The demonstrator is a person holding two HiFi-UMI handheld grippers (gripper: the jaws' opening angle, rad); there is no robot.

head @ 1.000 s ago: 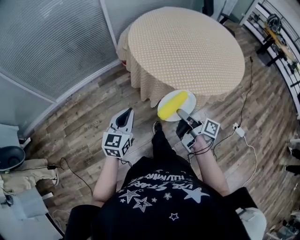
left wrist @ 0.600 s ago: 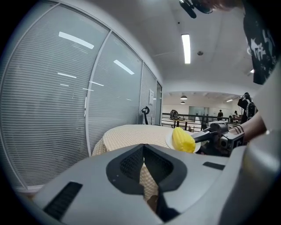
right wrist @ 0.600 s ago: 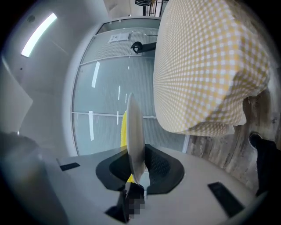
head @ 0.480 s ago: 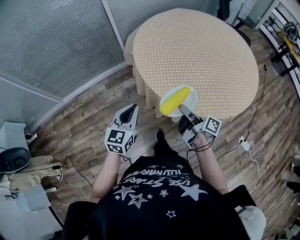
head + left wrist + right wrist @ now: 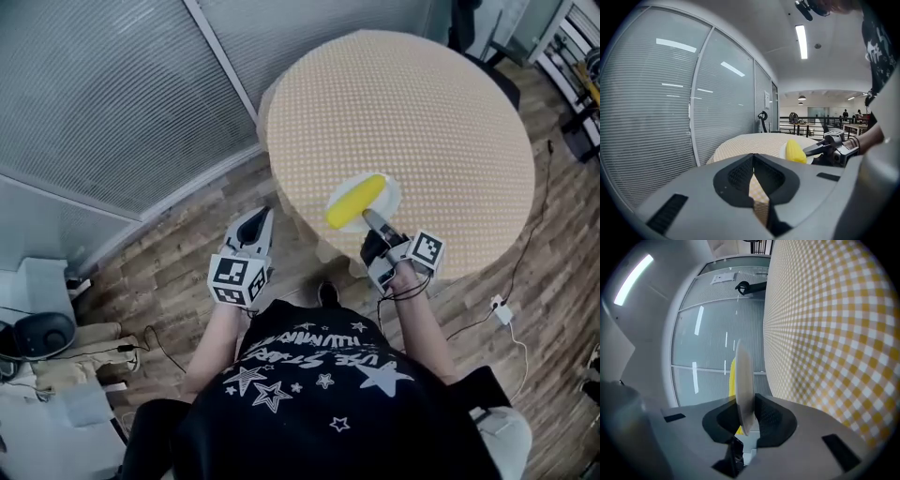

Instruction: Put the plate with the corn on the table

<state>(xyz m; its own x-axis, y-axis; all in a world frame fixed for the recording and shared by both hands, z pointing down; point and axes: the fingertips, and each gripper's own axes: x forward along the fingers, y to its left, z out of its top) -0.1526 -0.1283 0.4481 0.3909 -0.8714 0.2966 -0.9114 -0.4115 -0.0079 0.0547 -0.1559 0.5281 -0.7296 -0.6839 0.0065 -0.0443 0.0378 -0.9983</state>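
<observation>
Subject: a person in a black star-print shirt stands on a wooden floor with a gripper in each hand.
Right gripper: it points at the table. Its jaws are clamped narrow on the near rim of the plate, which stands edge-on between them in the right gripper view.
Plate: white and round, held flat over the table's near edge.
Corn: one yellow cob lying on the plate. In the head view it runs from lower left to upper right.
Table: round, covered by a yellow-and-white checked cloth that hangs down its side.
Plate to table: the right gripper view shows a strip of the glass wall between plate and cloth. The plate therefore appears to hang clear of the cloth, though its far underside is not visible.
Left gripper: it is over the floor, left of the table's edge and well apart from the plate. Its jaws are drawn together to a thin slit with nothing between them.
Surroundings: the glass wall, fitted with blinds, curves round the left of the table.
</observation>
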